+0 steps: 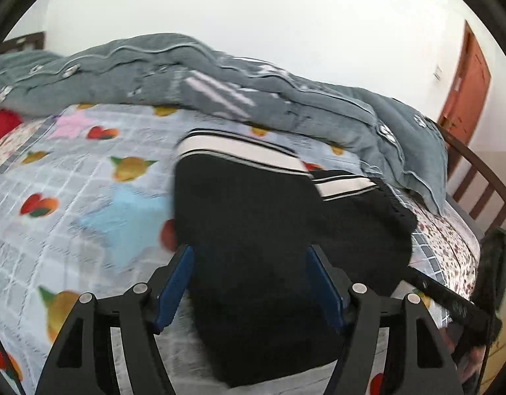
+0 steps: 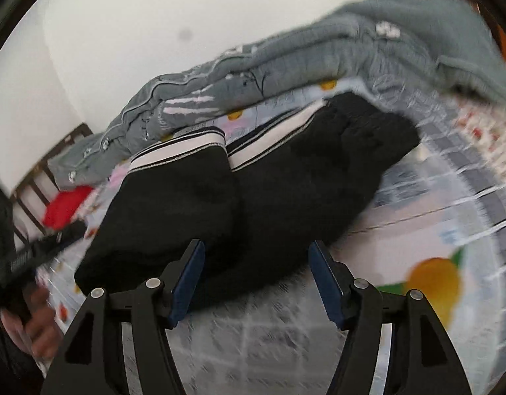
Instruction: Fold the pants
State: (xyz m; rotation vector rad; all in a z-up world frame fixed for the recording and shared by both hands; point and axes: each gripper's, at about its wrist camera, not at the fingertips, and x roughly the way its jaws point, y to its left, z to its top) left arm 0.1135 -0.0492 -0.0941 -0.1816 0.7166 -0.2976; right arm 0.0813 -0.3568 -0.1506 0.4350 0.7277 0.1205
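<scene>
Here, your left gripper (image 1: 249,256) stood with its blue pads (image 1: 175,288) spread wide over the near end of the black pants (image 1: 253,204), the cloth lying loose between them and not pinched. The pants lay folded on the fruit-print bedsheet (image 1: 88,197), their white-striped band (image 1: 240,149) toward 12 o'clock and a grey quilt (image 1: 187,75) heaped beyond it. Your right gripper (image 2: 256,260) likewise gaped wide, holding nothing; the pants (image 2: 253,197) ran from its left pad (image 2: 187,283) up toward 1 o'clock. At 8 o'clock in the right view, a hand (image 2: 36,332) gripped the other tool, with a red pillow (image 2: 63,205) at 9 o'clock.
</scene>
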